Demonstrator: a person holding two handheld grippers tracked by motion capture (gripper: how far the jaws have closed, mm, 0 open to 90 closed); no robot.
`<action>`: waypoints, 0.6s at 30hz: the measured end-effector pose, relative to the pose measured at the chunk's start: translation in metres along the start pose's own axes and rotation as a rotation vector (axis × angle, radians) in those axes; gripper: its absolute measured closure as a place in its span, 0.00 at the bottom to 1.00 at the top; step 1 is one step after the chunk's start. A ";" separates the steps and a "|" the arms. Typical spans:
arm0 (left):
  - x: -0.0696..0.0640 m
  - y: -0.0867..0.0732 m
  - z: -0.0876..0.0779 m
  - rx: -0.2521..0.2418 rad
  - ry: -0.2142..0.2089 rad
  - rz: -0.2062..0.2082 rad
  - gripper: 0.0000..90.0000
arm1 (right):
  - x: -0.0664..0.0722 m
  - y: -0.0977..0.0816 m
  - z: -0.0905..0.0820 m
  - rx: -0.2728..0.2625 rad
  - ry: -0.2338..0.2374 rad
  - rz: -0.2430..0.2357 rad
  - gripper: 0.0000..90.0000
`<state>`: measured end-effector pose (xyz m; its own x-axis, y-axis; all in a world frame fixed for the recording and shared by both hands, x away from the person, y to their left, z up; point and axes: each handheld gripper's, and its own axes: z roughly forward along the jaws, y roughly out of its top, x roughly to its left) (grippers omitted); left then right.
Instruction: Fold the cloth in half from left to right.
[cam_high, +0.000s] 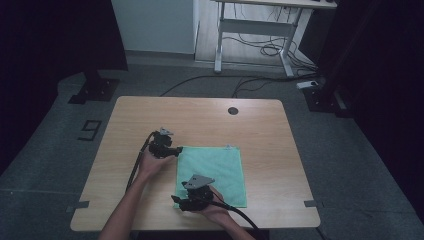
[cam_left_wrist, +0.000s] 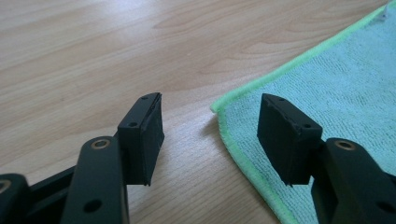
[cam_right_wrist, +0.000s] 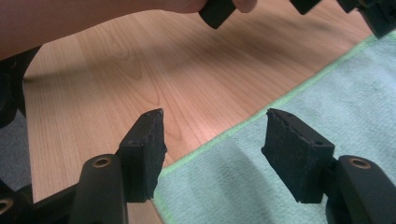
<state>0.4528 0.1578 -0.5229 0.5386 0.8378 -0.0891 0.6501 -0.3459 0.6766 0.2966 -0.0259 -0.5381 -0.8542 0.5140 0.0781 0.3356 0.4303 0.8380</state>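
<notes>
Grey floor surrounds a light wooden worktop (cam_high: 200, 120), on which a green cloth (cam_high: 215, 172) lies flat, toward the person's side and right of centre.

Left gripper (cam_high: 175, 151): positioned at the cloth's far left corner, held by the left hand (cam_high: 150, 162). In the left gripper view the fingers (cam_left_wrist: 142, 133) stand apart with nothing pressed between them. The corner of the cloth (cam_left_wrist: 327, 93) lies in the gap, nearer the right-hand finger; that finger stands above the cloth just inside the bright green hem, while the left-hand finger stands over bare wood. Contact with the cloth cannot be confirmed.

Right gripper (cam_high: 176, 199): positioned at the cloth's near left corner, held by the right hand (cam_high: 215, 210). In the right gripper view the fingers (cam_right_wrist: 144, 149) are likewise spread and clamp nothing. The cloth's (cam_right_wrist: 280, 140) hem runs diagonally through the gap; the right-hand finger is over the cloth, and the left-hand finger straddles the hem with wood behind it. Whether either finger rests on the fabric cannot be told.

Both grippers sit on the cloth's left edge, one at each corner, well apart.
</notes>
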 end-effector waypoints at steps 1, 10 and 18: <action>-0.001 0.000 0.002 0.002 0.001 -0.001 0.45 | 0.000 0.000 0.000 0.000 0.000 0.000 0.42; 0.000 0.000 0.014 0.023 -0.005 -0.009 0.52 | 0.006 -0.005 0.006 0.047 0.021 -0.015 0.42; -0.005 0.000 0.019 0.024 -0.008 0.008 0.67 | 0.005 -0.011 0.008 0.094 0.006 -0.039 0.41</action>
<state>0.4600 0.1461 -0.5364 0.5481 0.8317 -0.0892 0.6581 -0.3630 0.6596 0.2916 -0.0223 -0.5512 -0.8699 0.4908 0.0497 0.3372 0.5179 0.7862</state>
